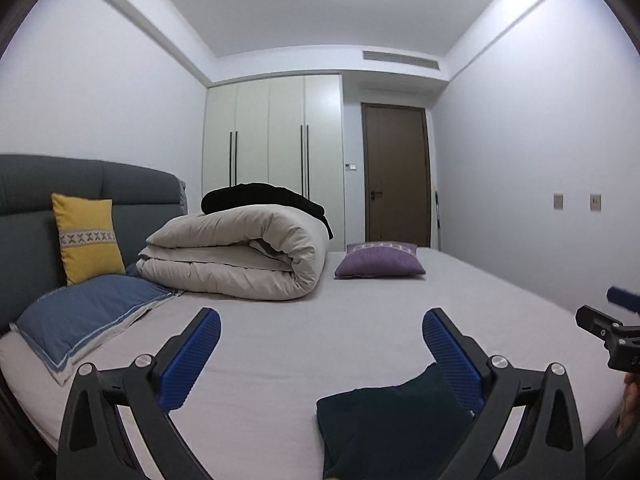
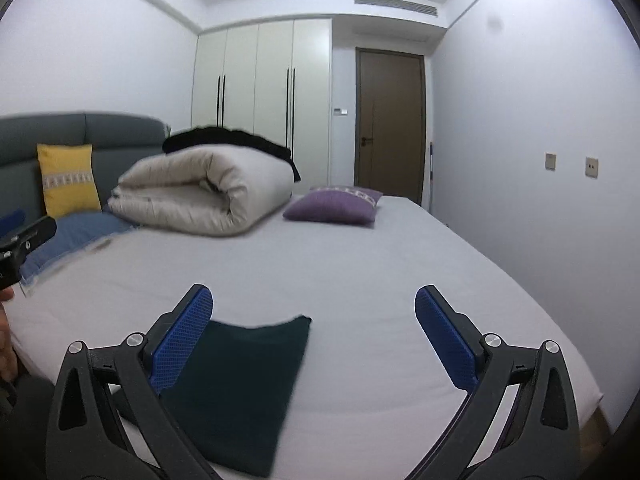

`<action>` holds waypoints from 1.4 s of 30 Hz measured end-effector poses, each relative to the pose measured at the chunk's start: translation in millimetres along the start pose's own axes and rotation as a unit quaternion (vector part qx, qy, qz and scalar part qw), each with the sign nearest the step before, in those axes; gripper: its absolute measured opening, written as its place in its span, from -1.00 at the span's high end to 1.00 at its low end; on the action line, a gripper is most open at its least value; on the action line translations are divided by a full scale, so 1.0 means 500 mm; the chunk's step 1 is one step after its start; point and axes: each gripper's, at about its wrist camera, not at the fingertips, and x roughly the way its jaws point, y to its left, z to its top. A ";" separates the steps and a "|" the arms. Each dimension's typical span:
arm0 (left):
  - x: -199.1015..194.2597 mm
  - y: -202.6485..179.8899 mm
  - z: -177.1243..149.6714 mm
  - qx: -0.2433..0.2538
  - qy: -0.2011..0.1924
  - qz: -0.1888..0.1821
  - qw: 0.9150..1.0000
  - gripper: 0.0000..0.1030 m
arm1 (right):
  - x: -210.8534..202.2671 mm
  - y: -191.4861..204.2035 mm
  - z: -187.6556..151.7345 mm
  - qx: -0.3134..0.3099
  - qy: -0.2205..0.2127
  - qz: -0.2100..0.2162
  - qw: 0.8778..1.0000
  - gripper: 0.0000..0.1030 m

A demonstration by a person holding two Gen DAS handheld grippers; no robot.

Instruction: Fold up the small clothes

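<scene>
Garment (image 2: 244,392) whole in right view | left view: corner only (image 1: 384,420)

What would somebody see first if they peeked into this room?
Probably the big rolled-up cream duvet near the head of the bed, with something black on top. Next, the bright yellow cushion against the grey headboard and the purple cushion farther back. Up close, a dark green folded cloth lies flat on the sheet, with the open right gripper above it.
</scene>
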 end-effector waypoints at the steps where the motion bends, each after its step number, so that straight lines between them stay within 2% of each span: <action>1: 0.002 0.000 0.006 0.006 0.015 -0.001 1.000 -1.00 | -0.008 -0.004 0.004 0.010 -0.002 0.001 1.000 -1.00; 3: 0.010 -0.007 0.004 0.027 0.039 -0.002 0.999 -1.00 | -0.016 -0.007 0.011 0.027 -0.004 0.006 1.000 -1.00; 6: 0.026 -0.019 -0.017 0.039 0.057 0.020 0.997 -1.00 | -0.018 0.007 0.023 0.022 0.011 0.006 1.000 -1.00; 10: 0.076 -0.023 -0.059 0.028 0.137 0.033 0.990 -1.00 | -0.013 0.028 0.015 0.014 0.047 0.013 0.999 -1.00; 12: 0.102 -0.025 -0.088 0.028 0.178 0.038 0.983 -1.00 | 0.008 0.032 0.000 0.022 0.072 0.013 0.997 -1.00; 17: 0.155 -0.013 -0.167 -0.001 0.267 0.015 0.964 -1.00 | 0.097 0.034 -0.061 0.057 0.155 0.018 0.986 -1.00; 20: 0.175 -0.011 -0.209 -0.002 0.302 0.017 0.953 -1.00 | 0.144 0.035 -0.105 0.066 0.204 -0.003 0.977 -1.00; 24: 0.181 -0.009 -0.243 -0.010 0.326 0.014 0.945 -1.00 | 0.199 0.042 -0.171 0.067 0.259 -0.015 0.964 -1.00; 29: 0.187 -0.007 -0.276 -0.016 0.347 0.016 0.938 -1.00 | 0.245 0.052 -0.239 0.058 0.301 -0.033 0.951 -1.00; 42: 0.200 0.002 -0.291 -0.019 0.361 0.019 0.932 -1.00 | 0.259 0.063 -0.267 0.052 0.317 -0.025 0.947 -1.00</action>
